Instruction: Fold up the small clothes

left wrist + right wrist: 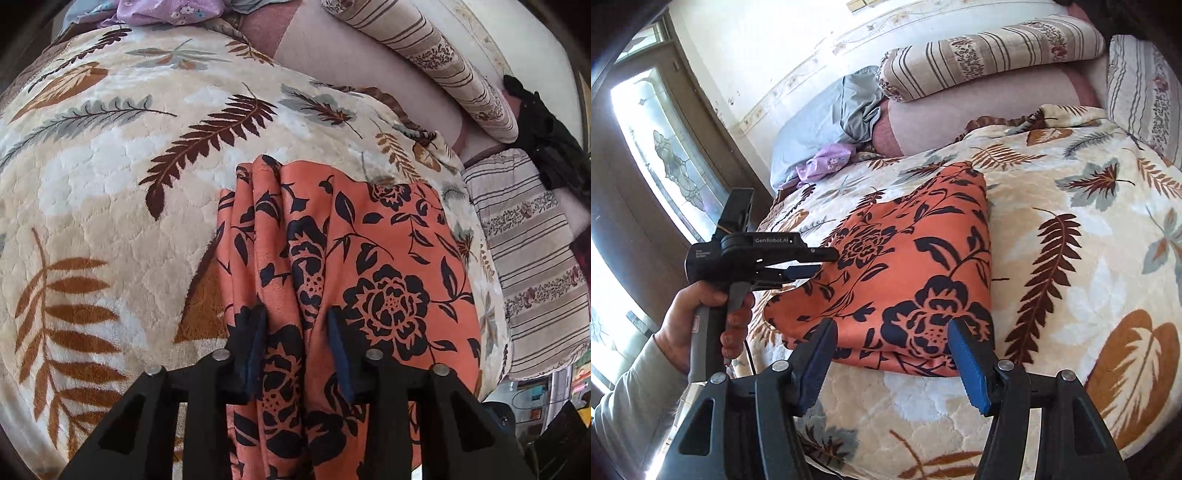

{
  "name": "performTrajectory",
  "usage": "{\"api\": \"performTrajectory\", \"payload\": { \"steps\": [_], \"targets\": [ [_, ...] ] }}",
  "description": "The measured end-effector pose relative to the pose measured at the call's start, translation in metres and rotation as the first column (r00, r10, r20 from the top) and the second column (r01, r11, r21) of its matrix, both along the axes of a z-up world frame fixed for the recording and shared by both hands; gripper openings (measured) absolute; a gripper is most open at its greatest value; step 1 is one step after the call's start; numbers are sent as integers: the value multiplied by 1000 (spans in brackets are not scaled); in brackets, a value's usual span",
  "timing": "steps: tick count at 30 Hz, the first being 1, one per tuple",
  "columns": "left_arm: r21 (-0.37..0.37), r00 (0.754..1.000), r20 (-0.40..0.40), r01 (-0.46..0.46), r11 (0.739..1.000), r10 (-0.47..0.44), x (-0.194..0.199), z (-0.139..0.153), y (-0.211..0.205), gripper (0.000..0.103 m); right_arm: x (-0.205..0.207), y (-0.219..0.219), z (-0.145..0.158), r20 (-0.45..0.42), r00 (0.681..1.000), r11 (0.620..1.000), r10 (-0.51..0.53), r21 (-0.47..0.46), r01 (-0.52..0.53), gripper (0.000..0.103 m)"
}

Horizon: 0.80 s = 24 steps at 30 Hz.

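Observation:
An orange cloth with black flower print [908,269] lies folded on the leaf-patterned blanket [1071,258]. In the left wrist view the cloth [369,258] fills the lower middle, bunched in ridges at its left side. My left gripper [297,314] is open, its fingers standing over a fold of the cloth; it also shows in the right wrist view [812,264] at the cloth's left edge, held by a hand. My right gripper [892,325] is open and empty, just in front of the cloth's near edge.
Striped pillows [990,55] lie along the wall and another [1145,88] at the right. A purple garment [823,162] and a grey-blue one [831,110] lie at the far end. A glass door [665,147] is at the left.

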<state>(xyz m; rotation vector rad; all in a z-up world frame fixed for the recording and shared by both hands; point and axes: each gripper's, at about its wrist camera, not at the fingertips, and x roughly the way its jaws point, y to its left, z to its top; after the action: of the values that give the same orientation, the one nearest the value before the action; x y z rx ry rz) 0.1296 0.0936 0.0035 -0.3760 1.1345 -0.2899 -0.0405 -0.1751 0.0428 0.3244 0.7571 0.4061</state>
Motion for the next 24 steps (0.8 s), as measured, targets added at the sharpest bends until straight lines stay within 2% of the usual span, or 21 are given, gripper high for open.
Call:
{"api": "performTrajectory", "payload": {
  "steps": [2,4,7,9,12,15,17,19,22,24],
  "targets": [
    [3,1000,-1,-6,1000,6,1,-1,0,18,2,-5,-2,-6,1000,1000,-11,9,11,66],
    [8,999,32,-12,1000,12,-2,5,1,12,5,-9,-4,-11,1000,1000,-24,16,24,66],
    [55,989,142,-53,997,45,-17,29,2,2,8,-18,-5,-20,999,998,-49,25,49,66],
    [69,976,201,-95,993,79,-29,41,10,2,9,-24,-5,-24,997,997,-67,28,68,66],
    [71,987,139,-87,994,76,-25,17,17,2,13,-29,-5,-33,996,996,-82,40,83,66],
    [-71,989,123,-76,995,85,-31,13,26,2,15,-31,-5,-37,995,995,-88,46,90,66],
    [-99,980,175,-78,992,95,-35,28,29,2,16,-32,-6,-41,995,994,-95,41,96,66],
    [-122,970,219,-77,990,102,-37,46,32,7,17,-32,-8,-50,994,994,-98,42,100,66],
    [-179,969,226,-61,982,102,-31,62,29,41,18,-31,-11,-57,993,994,-99,42,101,66],
    [-175,976,211,-20,984,58,-24,60,17,43,18,-30,-10,-55,994,994,-94,43,96,66]
  ]
}}
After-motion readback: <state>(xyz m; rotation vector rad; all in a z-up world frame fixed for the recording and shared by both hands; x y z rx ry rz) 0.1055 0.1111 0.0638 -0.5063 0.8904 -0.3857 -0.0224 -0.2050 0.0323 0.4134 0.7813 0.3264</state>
